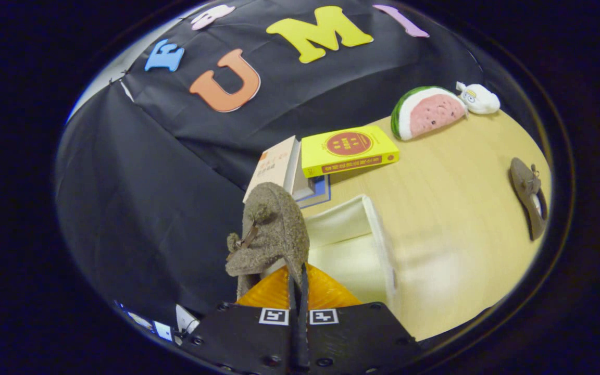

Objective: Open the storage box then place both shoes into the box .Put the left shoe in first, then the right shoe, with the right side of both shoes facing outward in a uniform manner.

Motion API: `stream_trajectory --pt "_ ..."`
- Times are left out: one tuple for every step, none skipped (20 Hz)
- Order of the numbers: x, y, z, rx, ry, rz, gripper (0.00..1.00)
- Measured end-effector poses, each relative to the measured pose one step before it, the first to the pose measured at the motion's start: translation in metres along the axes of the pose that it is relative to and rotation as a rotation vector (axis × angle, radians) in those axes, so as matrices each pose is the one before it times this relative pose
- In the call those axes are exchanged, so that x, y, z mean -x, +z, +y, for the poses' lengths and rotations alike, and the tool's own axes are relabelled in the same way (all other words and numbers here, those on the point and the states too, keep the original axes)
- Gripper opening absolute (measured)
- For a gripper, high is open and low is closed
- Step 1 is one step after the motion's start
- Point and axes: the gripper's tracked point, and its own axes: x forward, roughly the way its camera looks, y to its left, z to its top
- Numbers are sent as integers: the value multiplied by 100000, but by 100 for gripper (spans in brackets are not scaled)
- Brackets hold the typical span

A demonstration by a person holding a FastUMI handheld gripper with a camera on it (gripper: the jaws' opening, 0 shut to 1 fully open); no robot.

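Your gripper (pixel 298 276) is pinching the fuzzy brown shoe (pixel 270 234), fingers nearly closed. The cream box (pixel 378 234) sits centre-frame; the other shoe (pixel 529 200) lies far right. The yellow book's (pixel 348 150) label's unreadable.

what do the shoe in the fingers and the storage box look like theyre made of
Shoe, gripped between the fingers: brown fuzzy fabric, probably fleece or boucle, going by its nubbly matte pile.
Storage box, just beyond the shoe: cream, smooth and faintly glossy walls, likely plastic, though coated board is possible.
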Motion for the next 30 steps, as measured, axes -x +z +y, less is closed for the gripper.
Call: stream_trajectory --pt "-598 -647 35 -2616 -788 -735 0" --pt "-592 -795 -102 -1588 -1290 -391 0" --pt "-475 -784 -224 -564 -1662 23 0" --pt "-551 -860 -216 -248 -1531 136 0" --pt "-488 -620 -38 216 -725 -287 0" --pt "-380 -466 -40 674 -556 -544 0" --pt "-422 -580 -102 293 -882 517 0" --pt "-304 -705 -291 66 -1493 812 0" --pt "-140 -328 -198 -261 -1133 264 0" --pt "-143 -213 -127 -613 -516 -28 0" --pt "-74 -289 -227 -698 -507 551 0" --pt "-27 -600 -364 -1480 -390 1515 0" --pt "22 -664 -499 -1561 -906 1571 0" --pt "-283 -463 -284 -948 -74 1499 0" --pt "-370 -268 -124 -503 506 1683 0" --pt "-313 -283 -162 -196 -591 1140 0" --pt "-120 41 -132 116 -1004 162 0" --pt "-81 134 -103 139 -778 -143 0" --pt "-117 -28 142 384 -98 654 0" --pt "-195 -316 198 1408 -369 1676 0" --pt "-207 -266 -107 1824 -1482 2043 0" --pt "171 -240 -24 715 -1125 1012 0" --pt "-219 119 74 556 577 -343 2" --pt "-54 272 281 439 851 -497 6" --pt "-61 224 247 -411 1117 83 20" --pt "277 -173 458 -95 1794 718 25" --pt "87 -178 301 507 1034 1319 41" --pt "76 -293 171 770 848 1040 50" --pt "223 -255 357 1459 1260 638 60" --pt "450 -138 311 3048 751 -634 69"
